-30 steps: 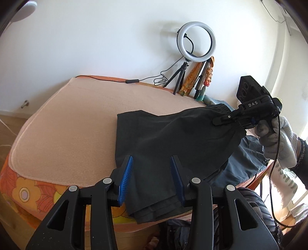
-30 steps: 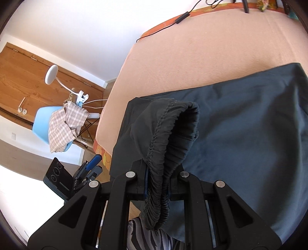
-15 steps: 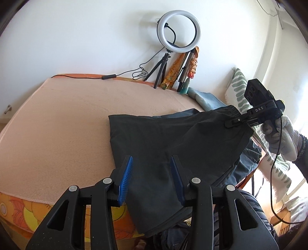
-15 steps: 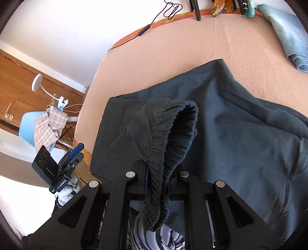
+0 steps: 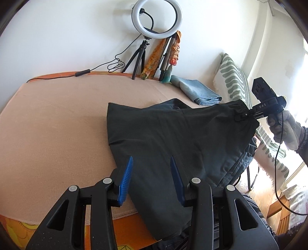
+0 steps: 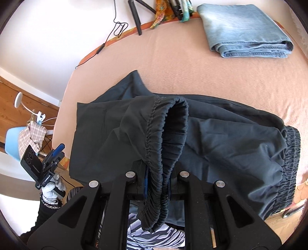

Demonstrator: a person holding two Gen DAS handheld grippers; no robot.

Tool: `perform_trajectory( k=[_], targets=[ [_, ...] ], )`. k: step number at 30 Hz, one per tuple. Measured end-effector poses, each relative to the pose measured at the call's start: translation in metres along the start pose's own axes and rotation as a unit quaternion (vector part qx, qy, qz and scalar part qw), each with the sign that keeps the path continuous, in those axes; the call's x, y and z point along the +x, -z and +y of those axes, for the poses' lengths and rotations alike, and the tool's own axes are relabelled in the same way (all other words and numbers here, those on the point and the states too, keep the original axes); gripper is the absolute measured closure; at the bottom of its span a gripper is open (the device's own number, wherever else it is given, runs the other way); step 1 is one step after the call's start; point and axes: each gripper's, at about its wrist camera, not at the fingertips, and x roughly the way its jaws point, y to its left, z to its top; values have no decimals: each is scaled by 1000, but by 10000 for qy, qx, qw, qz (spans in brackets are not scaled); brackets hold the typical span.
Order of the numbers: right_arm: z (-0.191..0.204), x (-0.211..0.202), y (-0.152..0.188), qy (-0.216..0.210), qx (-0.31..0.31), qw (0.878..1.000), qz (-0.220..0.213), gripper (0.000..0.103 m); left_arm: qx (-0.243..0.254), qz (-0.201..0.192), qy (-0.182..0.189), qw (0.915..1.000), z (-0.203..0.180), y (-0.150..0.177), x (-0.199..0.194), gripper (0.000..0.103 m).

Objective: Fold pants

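the dark pants (image 5: 173, 134) lie spread across the near right part of the pink blanket (image 5: 57, 125), their near end hanging over the near edge. the right gripper (image 6: 156, 184) has its jaws narrow and clamped on the gathered waistband (image 6: 165, 138), which is lifted clear of the rest of the cloth; in the left wrist view this gripper (image 5: 248, 114) is seen at the far right, held by a gloved hand (image 5: 283, 130). the left gripper (image 5: 152, 177) hovers over the near part of the pants, jaws partly apart with nothing between the blue pads (image 5: 126, 178).

compared with a second ago, the right gripper has carried the waistband further right, and the pants now stretch out wider over the blanket. folded jeans (image 6: 246, 32) at the far right of the blanket have come into both views, as has a striped cushion (image 5: 234, 80). the ring light (image 5: 156, 18) now sits nearer the top centre of the left wrist view.
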Motion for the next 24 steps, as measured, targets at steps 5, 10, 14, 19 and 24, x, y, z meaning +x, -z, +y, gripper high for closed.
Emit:
perform_trajectory(
  k=[5,10,14,19,24],
  targets=[
    [-45,-11,9,158,358,9992,-17,88,85,142,69,9998,-10,-1,10,65],
    [-79,-15,16,269,622,9977,-12,88,111,283,122,9995,-15,-1,21,65],
    [-96,-13,19,353,761,9965,-4,88,64,363,204,9991,-18,0,26,65],
    [-110,-12,23,558,755,9956,63,88,-26,454,294,9985,-20,3,28,65],
    [-119,-13,24,1068,771,9913,44,70,-248,535,417,9974,-21,8,27,59]
  ],
)
